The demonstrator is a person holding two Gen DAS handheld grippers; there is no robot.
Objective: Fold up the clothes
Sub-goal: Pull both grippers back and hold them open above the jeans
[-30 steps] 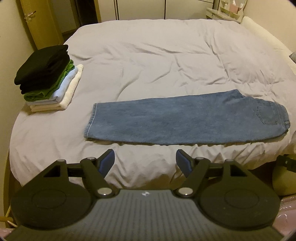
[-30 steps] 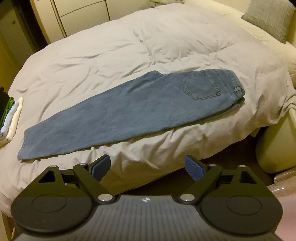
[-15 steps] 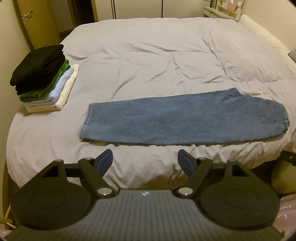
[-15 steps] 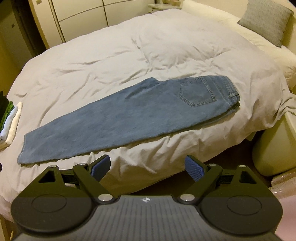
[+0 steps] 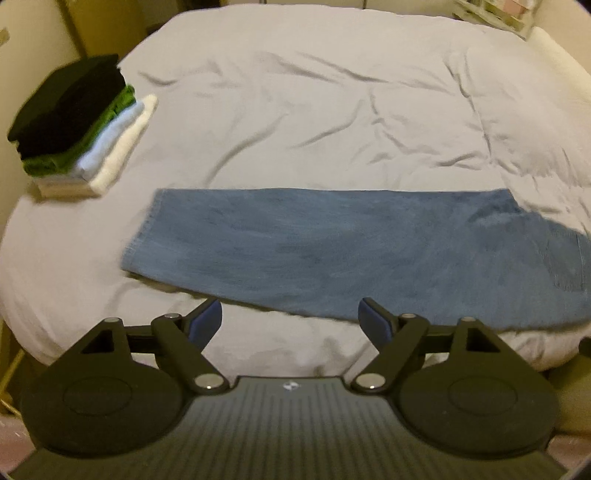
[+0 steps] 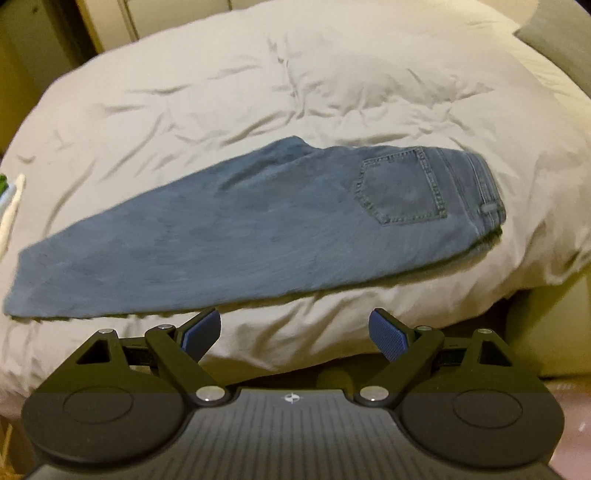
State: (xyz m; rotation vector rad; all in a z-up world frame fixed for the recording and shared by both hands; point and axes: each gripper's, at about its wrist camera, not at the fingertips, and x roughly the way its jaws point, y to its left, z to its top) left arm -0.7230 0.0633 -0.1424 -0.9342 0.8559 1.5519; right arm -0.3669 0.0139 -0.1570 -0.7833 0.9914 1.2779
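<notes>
A pair of blue jeans (image 5: pixel 351 251), folded lengthwise, lies flat across the near side of the bed (image 5: pixel 332 110), leg hems at the left and waistband at the right. It also shows in the right wrist view (image 6: pixel 258 232), back pocket up. My left gripper (image 5: pixel 291 321) is open and empty just before the jeans' near edge, toward the leg end. My right gripper (image 6: pixel 295 332) is open and empty, just before the near edge, around mid-length.
A stack of folded clothes (image 5: pixel 77 125), black on top over green, pale blue and white, sits at the bed's left edge. The grey duvet (image 6: pixel 332 81) is wrinkled. A grey pillow (image 6: pixel 554 26) lies at the far right. Cupboards stand behind.
Both grippers have moved forward and closer to the bed; the jeans now fill more of each view. Both stay open and empty. The jeans have not moved.
</notes>
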